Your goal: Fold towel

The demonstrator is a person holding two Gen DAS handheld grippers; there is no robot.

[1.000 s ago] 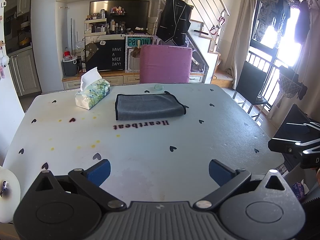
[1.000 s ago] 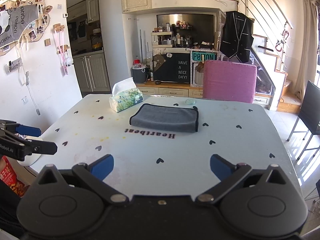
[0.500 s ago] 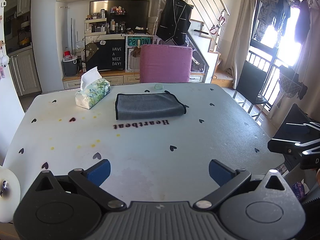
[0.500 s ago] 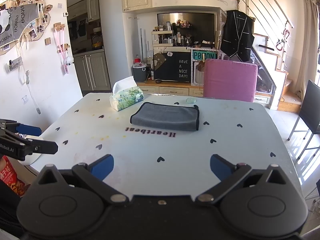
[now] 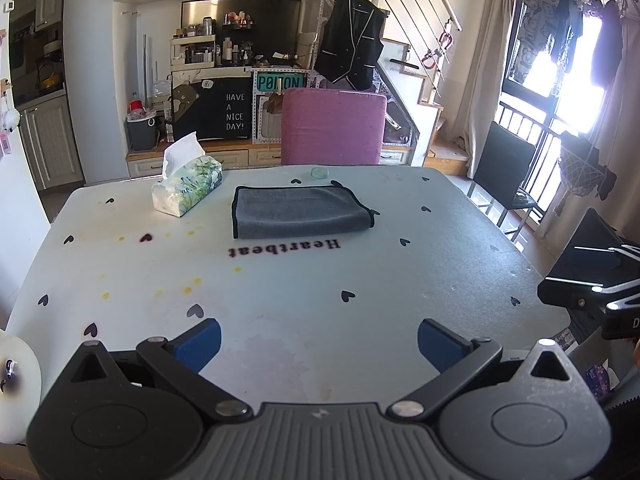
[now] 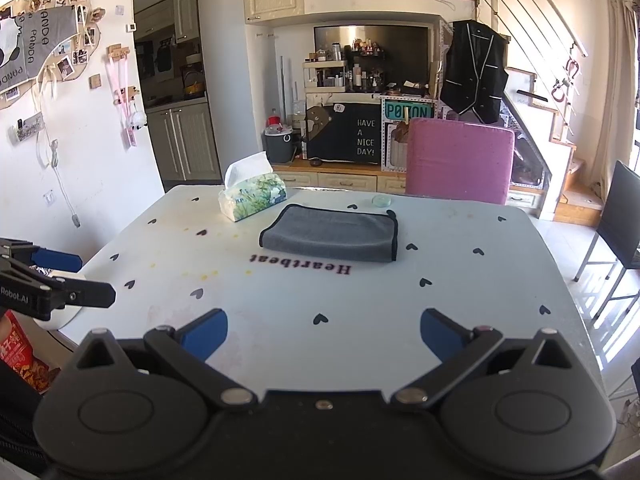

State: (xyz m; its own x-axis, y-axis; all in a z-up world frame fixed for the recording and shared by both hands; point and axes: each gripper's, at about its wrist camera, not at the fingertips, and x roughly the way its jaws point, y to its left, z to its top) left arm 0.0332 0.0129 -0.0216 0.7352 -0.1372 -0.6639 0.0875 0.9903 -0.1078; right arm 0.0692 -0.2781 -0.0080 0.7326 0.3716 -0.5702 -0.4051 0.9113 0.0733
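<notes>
towel [image 5: 298, 212] lies flat on the far half of the table [image 5: 320, 280], a grey rectangle with a dark hem that looks already folded over at least once, just beyond the printed word. the tissue box [image 5: 187, 186] sits near its left side and a small round glass piece [image 5: 320, 172] just past its far edge.

both tongs are open and empty. the left tongs [image 5: 318, 336] hover over the near edge of the table, well apart from the towel, which lies straight ahead and slightly left of their centre line. the right tongs [image 6: 324, 328] also hang over the near edge, with the towel ahead, close to centre.

risks, as i judge them: a pinch taken too deep could catch only the top layer, so the stack peels apart instead of folding as one. a sweep toward the left edge could knock the tissue box, and lifting the far hem could drag the glass piece. uneven lifts by the two tongs would skew the fold.
</notes>
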